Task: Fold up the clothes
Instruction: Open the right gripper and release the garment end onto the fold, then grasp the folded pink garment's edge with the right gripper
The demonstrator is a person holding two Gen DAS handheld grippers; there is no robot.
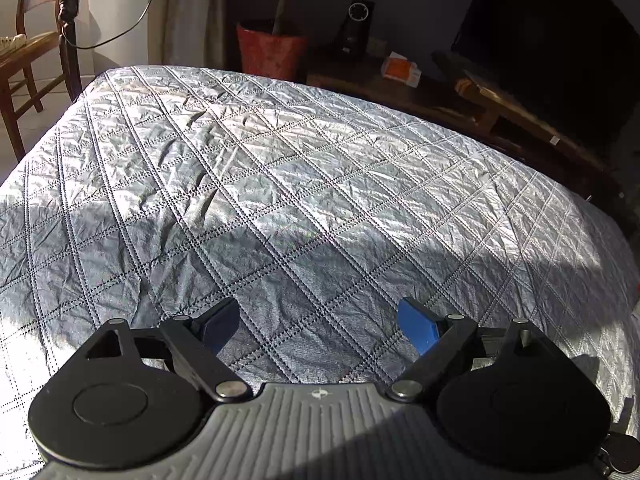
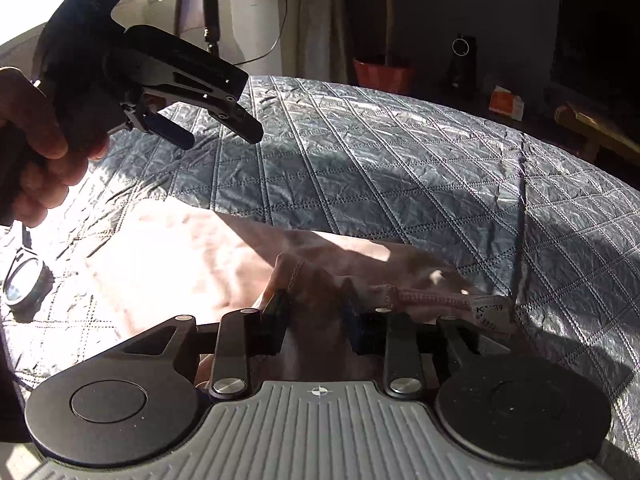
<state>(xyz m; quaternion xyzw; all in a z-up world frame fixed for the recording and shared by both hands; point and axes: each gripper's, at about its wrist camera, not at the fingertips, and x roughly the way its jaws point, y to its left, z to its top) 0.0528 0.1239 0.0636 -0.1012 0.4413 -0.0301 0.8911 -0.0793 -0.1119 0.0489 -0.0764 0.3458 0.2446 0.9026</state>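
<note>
A pale pink garment lies flat on the quilted grey bedspread, with a waistband and white label at its near right edge. My right gripper sits low over the garment's near edge; its jaws are part closed with pink cloth between them. My left gripper is open and empty above bare bedspread; the garment is out of its view. The left gripper also shows in the right wrist view, held in a hand at upper left, raised above the bed.
A round lens-like object lies on the bed at the left. Beyond the bed stand a red pot, a dark speaker, an orange box, a wooden chair and a dark screen.
</note>
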